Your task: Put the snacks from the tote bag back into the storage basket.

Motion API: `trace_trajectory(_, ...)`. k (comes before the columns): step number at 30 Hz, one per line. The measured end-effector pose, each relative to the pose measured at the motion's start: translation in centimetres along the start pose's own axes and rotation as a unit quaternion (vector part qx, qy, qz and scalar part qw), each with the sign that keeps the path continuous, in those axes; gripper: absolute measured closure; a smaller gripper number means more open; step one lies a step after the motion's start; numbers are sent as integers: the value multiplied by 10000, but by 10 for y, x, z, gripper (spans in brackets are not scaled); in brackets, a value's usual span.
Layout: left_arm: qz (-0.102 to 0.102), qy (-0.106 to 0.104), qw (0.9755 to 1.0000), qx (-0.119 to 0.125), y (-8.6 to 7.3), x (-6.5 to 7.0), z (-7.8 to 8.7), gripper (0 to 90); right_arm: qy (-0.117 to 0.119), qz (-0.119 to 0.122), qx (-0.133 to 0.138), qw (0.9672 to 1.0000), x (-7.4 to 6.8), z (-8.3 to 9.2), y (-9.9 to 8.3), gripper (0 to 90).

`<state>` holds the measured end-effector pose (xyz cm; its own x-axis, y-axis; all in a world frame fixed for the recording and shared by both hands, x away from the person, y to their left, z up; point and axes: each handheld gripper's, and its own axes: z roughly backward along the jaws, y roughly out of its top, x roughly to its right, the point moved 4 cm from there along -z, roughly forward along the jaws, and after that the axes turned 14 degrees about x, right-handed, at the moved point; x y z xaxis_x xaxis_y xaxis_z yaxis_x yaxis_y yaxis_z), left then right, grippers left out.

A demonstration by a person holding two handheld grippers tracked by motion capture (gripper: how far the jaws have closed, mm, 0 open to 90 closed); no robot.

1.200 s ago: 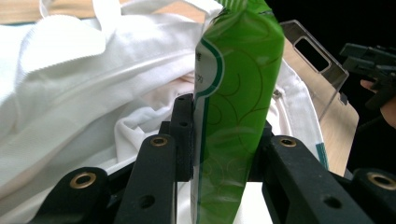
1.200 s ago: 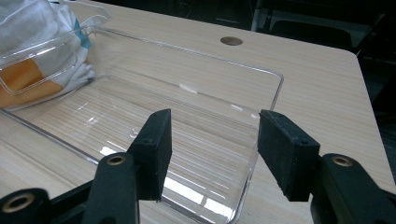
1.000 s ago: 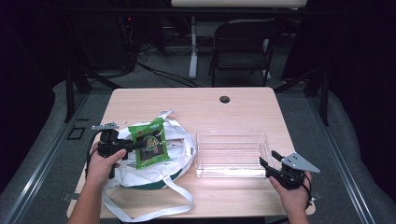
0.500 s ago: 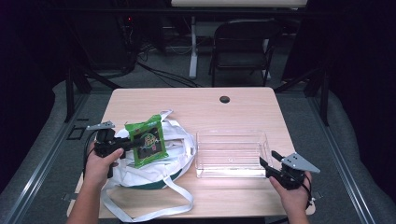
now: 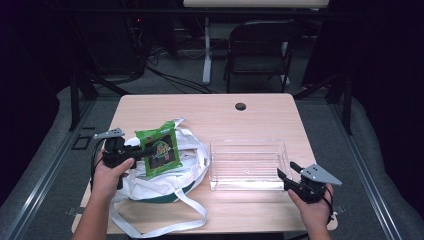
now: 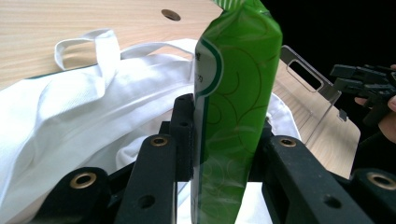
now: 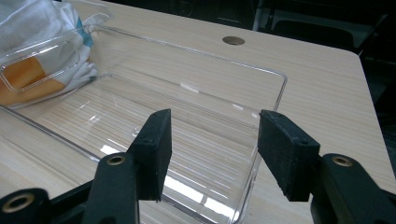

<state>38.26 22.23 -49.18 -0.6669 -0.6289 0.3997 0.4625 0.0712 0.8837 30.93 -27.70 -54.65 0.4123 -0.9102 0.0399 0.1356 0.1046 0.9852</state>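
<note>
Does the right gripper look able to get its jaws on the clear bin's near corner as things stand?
Probably yes. The right gripper is open, its jaws already straddling the clear bin at that corner, with nothing between them and the wall.

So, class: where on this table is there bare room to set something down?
Bare wood runs along the far edge around the grommet hole, and right of the clear tray, itself empty. The left side is crowded by the white tote bag and green packet in the left hand-held gripper.
</note>
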Motion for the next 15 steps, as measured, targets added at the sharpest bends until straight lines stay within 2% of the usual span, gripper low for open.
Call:
trace_trajectory(10, -221, -235, 9995, -67, 12, 20, -21, 723, 54, -21, -6, 10000, -1, 1, 3, 459)
trace_trajectory(15, -345, -381, 9986, -134, 18, 30, -36, 723, 80, 68, -11, 9999, -2, 0, 7, 460)
